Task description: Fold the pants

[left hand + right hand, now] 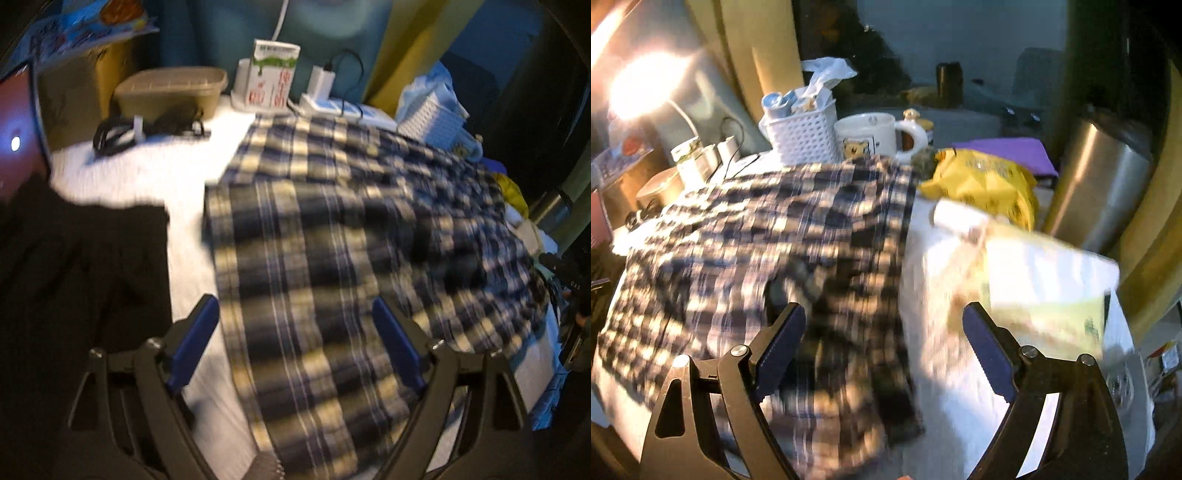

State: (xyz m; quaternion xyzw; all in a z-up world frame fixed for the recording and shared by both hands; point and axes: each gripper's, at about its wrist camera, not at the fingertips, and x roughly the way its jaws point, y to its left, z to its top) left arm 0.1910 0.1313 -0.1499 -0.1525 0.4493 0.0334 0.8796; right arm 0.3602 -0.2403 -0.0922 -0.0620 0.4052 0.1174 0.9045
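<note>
I see the plaid pants [314, 236] lying spread over the white table [155, 173], a blue, black and cream check blurred in both wrist views. In the left view a flat doubled panel runs from centre toward 6 o'clock, with rumpled cloth bunching out toward 3 o'clock. In the right view the pants [768, 236] fill the 9 o'clock half, one strip trailing toward 6 o'clock.

Motion blur smears the plaid pants [314, 258] in both views, so their folds and hems cannot be made out. A dark cloth [74, 266] at the table's left edge runs out of the picture. Print on the carton [271, 75] is unreadable. The pale bag [1034, 280] at the right edge is only streaks.
</note>
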